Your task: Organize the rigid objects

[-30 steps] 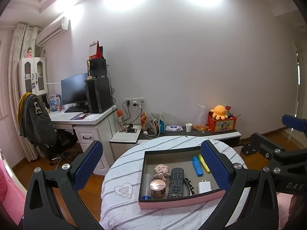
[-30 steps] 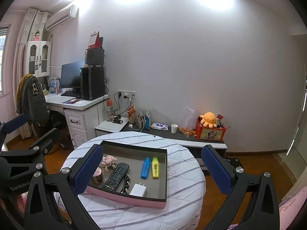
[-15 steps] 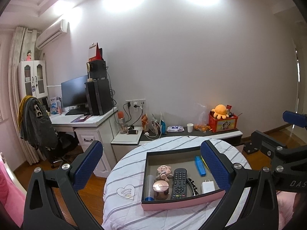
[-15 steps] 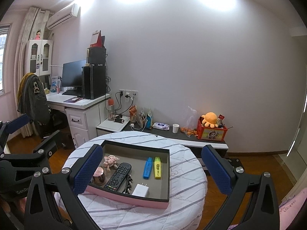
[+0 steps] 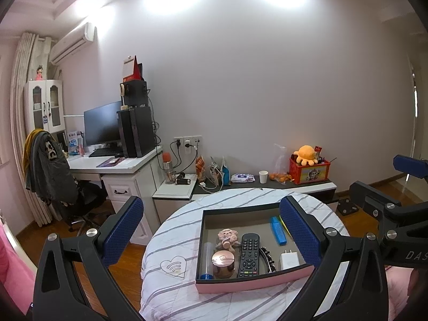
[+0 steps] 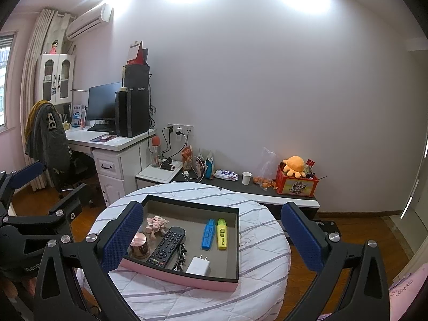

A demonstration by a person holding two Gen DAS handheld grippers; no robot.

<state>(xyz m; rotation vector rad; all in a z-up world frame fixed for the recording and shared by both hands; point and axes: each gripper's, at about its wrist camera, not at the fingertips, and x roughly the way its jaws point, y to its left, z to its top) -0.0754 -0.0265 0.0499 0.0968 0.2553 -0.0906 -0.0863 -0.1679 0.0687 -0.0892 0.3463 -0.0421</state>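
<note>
A pink tray (image 5: 254,283) with a dark inside sits on a round table. It holds a black remote (image 5: 248,251), a pink plush figure (image 5: 227,238), a copper-lidded jar (image 5: 223,259), a clear tube (image 5: 207,256), a bead bracelet (image 5: 268,258), a white charger (image 5: 289,259) and a blue highlighter (image 5: 278,231). In the right wrist view the blue highlighter (image 6: 208,234) lies beside a yellow one (image 6: 222,234). My left gripper (image 5: 210,207) hovers open and empty in front of the tray. My right gripper (image 6: 212,210) is also open and empty, to its right.
The table (image 6: 262,267) wears a white striped cloth. Behind it runs a low shelf (image 5: 267,184) with a paper cup and an orange plush in a red box (image 5: 307,168). A desk with a monitor (image 5: 101,123) and a chair with a jacket (image 5: 48,165) stand at the left.
Both grippers have drifted only slightly and stay open. Nothing in the tray has moved.
</note>
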